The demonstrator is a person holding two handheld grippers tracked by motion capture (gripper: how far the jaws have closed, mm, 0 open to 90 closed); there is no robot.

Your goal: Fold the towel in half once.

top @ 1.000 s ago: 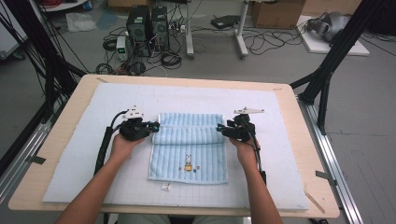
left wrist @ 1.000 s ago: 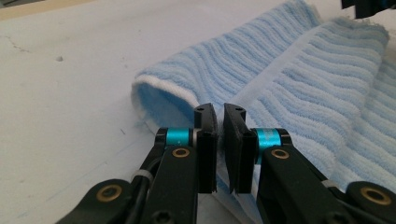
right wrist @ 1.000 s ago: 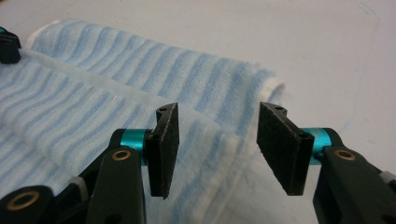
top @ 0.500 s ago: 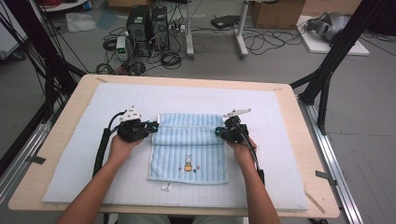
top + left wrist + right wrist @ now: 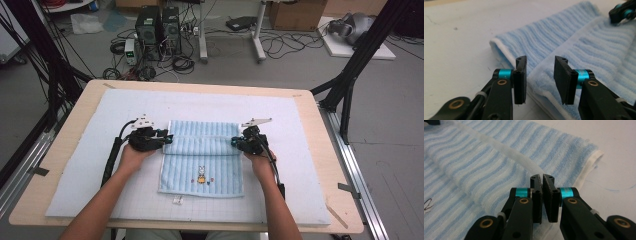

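A light blue striped towel (image 5: 202, 155) lies flat on the mat, its far part folded over toward the person, with a small cartoon print near its front. My left gripper (image 5: 167, 138) is at the fold's left end. In the left gripper view its jaws have just been opening and the left gripper (image 5: 540, 60) stands open, the towel's (image 5: 579, 42) folded edge lying between and under the pads without being pressed. My right gripper (image 5: 235, 143) is at the fold's right end. The right gripper (image 5: 542, 177) is shut over the towel (image 5: 486, 165), and no cloth shows between the pads.
A pale gridded mat (image 5: 300, 125) covers most of the wooden table (image 5: 85, 100). A small clear bit (image 5: 176, 201) lies just in front of the towel. Beyond the far edge are computer cases (image 5: 157, 22), cables and black frame legs (image 5: 350, 85).
Both hands have kept their places at the towel's two sides. The towel lies as before.
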